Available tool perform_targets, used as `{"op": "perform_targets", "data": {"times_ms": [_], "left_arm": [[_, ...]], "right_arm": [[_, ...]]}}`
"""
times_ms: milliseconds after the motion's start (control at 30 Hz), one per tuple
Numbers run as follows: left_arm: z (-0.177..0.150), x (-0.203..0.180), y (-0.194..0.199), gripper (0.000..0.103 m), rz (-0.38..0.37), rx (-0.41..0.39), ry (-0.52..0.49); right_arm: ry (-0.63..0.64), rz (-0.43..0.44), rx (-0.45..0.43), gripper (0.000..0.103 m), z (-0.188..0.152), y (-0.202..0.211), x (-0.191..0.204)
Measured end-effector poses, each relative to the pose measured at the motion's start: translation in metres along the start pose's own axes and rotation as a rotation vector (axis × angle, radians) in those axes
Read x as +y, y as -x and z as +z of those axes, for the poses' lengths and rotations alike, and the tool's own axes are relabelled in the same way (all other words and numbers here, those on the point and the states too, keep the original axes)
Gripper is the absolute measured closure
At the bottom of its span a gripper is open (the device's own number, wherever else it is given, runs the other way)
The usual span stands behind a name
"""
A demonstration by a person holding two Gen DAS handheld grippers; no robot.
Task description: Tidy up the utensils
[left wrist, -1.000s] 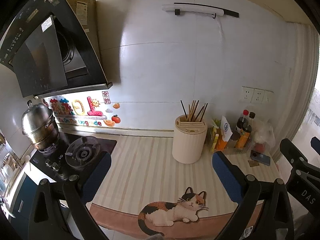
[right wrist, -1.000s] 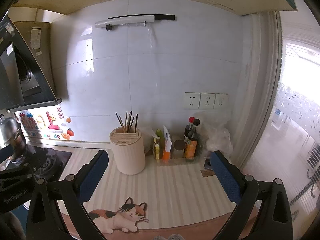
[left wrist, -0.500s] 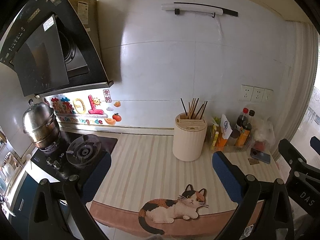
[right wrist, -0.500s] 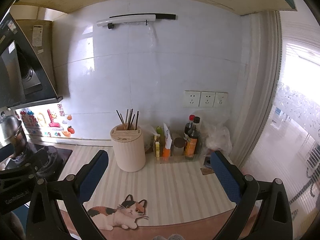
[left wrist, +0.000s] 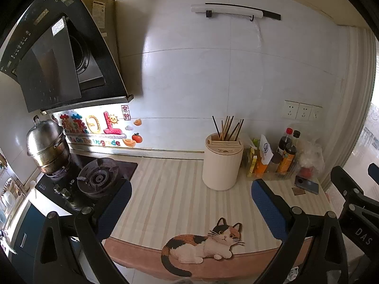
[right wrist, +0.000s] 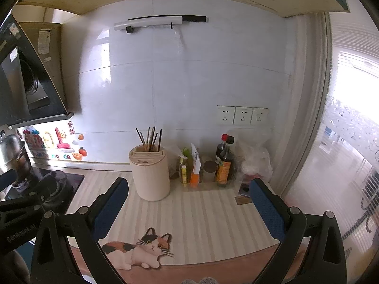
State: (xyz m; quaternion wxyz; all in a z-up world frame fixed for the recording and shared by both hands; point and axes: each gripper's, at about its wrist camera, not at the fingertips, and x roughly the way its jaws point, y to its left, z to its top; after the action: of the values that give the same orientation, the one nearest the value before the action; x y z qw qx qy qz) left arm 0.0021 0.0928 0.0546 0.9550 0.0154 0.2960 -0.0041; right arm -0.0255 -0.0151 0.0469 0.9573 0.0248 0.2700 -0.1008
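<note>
1. Both tools wide apart and empty: left tool (left wrist: pixel 189 203), right tool (right wrist: pixel 189 203).
2. Chopsticks (left wrist: pixel 227 129) stand upright, slightly splayed, in the cream holder (left wrist: pixel 222 165) at the back of the striped worktop (left wrist: pixel 165 189).
3. The holder sits ahead, just left of the right tool's centreline, right of the left's.
4. Right looks nearer, probably the one to reach.

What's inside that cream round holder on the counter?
Chopsticks stand upright in the rear slot of the cream holder, their top ends fanning out. Their lower parts are hidden inside, and the narrow front slots look empty.
</note>
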Motion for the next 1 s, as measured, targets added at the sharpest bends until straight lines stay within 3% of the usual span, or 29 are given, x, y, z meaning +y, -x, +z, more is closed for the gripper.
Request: {"op": "perform_targets", "data": {"times_ms": [1000], "left_arm": [[0.003, -0.002, -0.010, 0.000, 0.003, 0.012, 0.013]], "right_arm": [[0.023, 0.007, 0.005, 0.000, 0.000, -0.009, -0.003]]}}
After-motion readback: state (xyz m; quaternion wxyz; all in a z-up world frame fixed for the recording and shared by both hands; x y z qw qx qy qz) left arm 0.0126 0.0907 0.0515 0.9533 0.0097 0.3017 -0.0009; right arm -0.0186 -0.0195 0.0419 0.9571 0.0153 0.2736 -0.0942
